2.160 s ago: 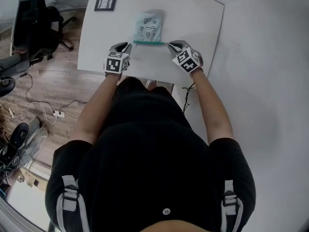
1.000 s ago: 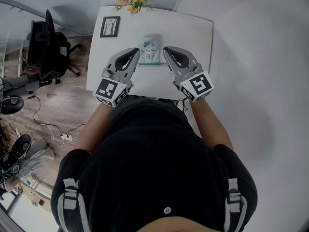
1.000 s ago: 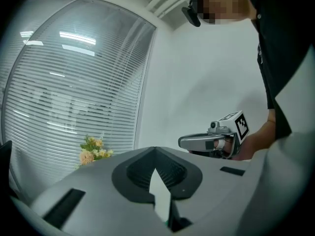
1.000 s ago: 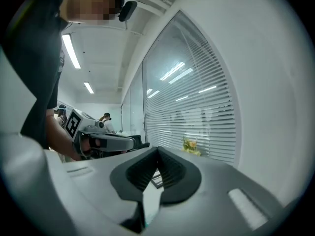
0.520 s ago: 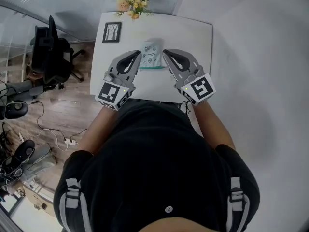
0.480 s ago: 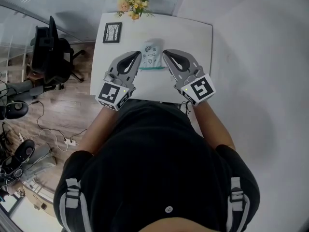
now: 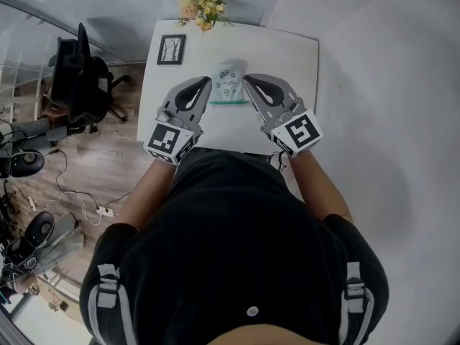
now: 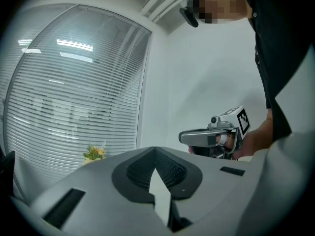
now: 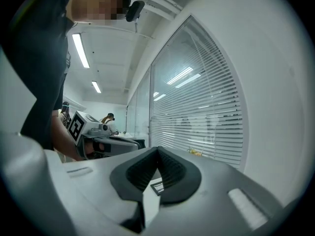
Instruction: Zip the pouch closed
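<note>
Hold your closed, empty left gripper (image 7: 205, 83) and right gripper (image 7: 249, 80) level, flanking the pale printed plastic pouch (image 7: 228, 80) on the white table (image 7: 287, 56); its teal zip strip's (image 7: 228, 102) seal can't be read.

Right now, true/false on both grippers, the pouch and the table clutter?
1. Left gripper and right gripper are both shut and empty. True.
2. The pale blue plastic pouch with green zip strip is clamped in the left gripper. False: it lies on the white table, ungripped.
3. The black-framed picture is right of the pouch. False: left of it, head view.
4. Yellow-orange flowers sit at the table's far edge. True.
</note>
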